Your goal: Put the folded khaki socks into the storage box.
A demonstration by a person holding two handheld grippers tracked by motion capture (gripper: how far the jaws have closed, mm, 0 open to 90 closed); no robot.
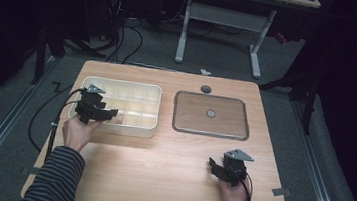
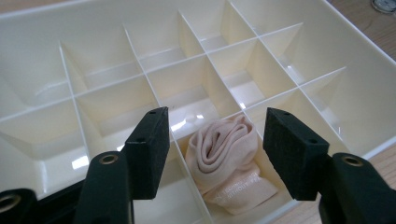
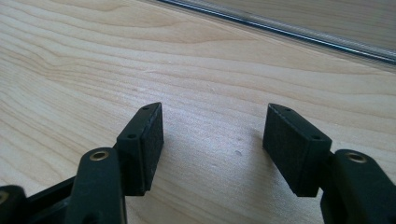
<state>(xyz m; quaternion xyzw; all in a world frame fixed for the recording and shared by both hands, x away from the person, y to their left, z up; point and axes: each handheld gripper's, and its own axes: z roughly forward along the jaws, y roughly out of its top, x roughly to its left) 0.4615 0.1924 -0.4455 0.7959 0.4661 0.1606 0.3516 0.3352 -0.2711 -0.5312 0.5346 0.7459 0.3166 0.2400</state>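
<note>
My left gripper (image 2: 212, 156) hangs jaws apart above the rolled pale pink sock (image 2: 224, 161), lying in a near compartment of the cream plastic divided box (image 2: 196, 60). My right gripper (image 3: 212, 149) gapes empty over the light wooden table (image 3: 93, 56).

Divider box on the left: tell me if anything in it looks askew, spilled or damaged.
Nothing stands out. The cream divider box sits square on the table with its partitions intact. One rolled pink sock lies inside a near-edge compartment, below the open left gripper, whose pads are clear of it. The other compartments in view look empty.
</note>
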